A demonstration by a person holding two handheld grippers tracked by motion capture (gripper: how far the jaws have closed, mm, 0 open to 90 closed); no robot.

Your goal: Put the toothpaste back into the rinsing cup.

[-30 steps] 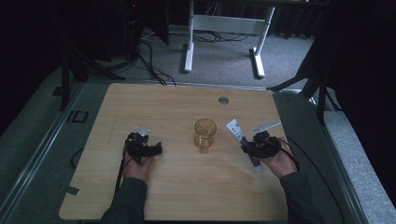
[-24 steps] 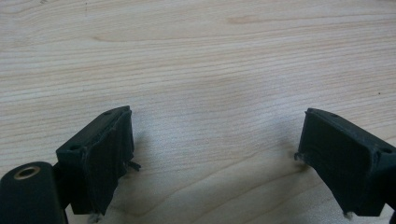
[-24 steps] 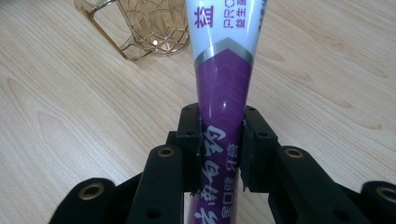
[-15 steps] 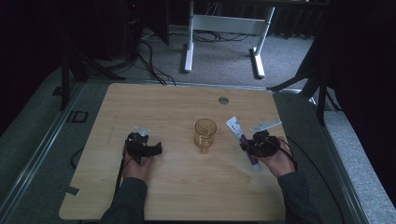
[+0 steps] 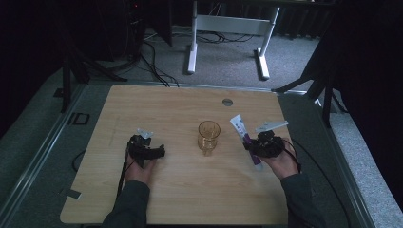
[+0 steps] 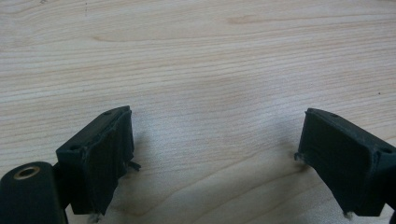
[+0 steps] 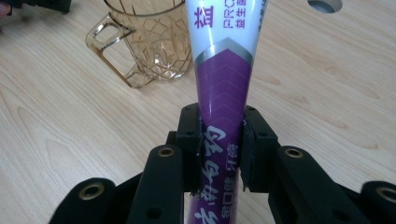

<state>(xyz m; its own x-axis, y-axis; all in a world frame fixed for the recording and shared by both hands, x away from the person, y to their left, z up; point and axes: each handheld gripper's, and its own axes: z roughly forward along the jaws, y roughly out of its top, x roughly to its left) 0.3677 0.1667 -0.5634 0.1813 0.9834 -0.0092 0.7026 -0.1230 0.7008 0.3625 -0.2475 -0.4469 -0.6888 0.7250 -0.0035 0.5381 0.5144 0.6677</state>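
A person at a wooden tabletop (image 5: pixel 190 199) holds a claw in each hand. The right claw (image 7: pixel 219 140) pinches a purple-and-white toothpaste tube (image 7: pixel 224 70) w/ both pads pressed against its purple lower part; the tube's white end rises up and away from the hand, printed w/ Chinese characters. In the high view the right claw (image 5: pixel 254 145) sits near the tabletop's right edge, the tube (image 5: pixel 242 133) slanting toward the middle. An amber plastic mug (image 5: pixel 208 137) w/ a faceted wall stands upright at centre, just left of the tube but apart from it; in the right gripper view its handle (image 7: pixel 109 53) points toward the camera. The left claw (image 6: pixel 215 154) is spread wide, nothing btwn its pads, low over bare wood; in the high view it (image 5: pixel 154 151) lies well left of the mug. A round grommet (image 5: pixel 227 102) sits nr the far edge.
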